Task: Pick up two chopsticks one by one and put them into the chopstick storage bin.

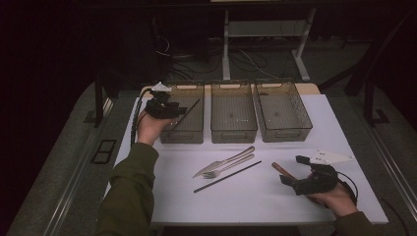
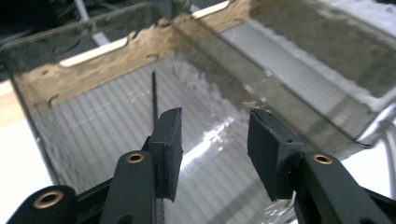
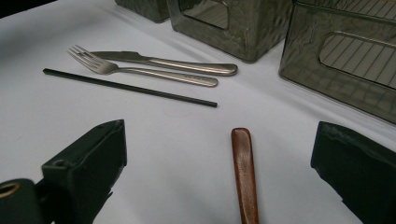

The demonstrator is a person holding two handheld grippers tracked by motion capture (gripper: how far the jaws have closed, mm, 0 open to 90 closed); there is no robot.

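Observation:
My left gripper hangs over the left bin, held by a hand in an olive sleeve. In the left gripper view its jaws stand apart above the bin's ribbed floor with nothing pressed between them. A thin black chopstick rises just behind the left finger; from above this chopstick leans inside the bin. Low on the right, my right gripper is wide open on the table. A brown wooden handle lies on the white surface between its jaws, untouched.
Two more smoky clear bins, middle and right, stand beside the left one. On the white table top lie a knife, a fork and a second black chopstick, all left of the right gripper.

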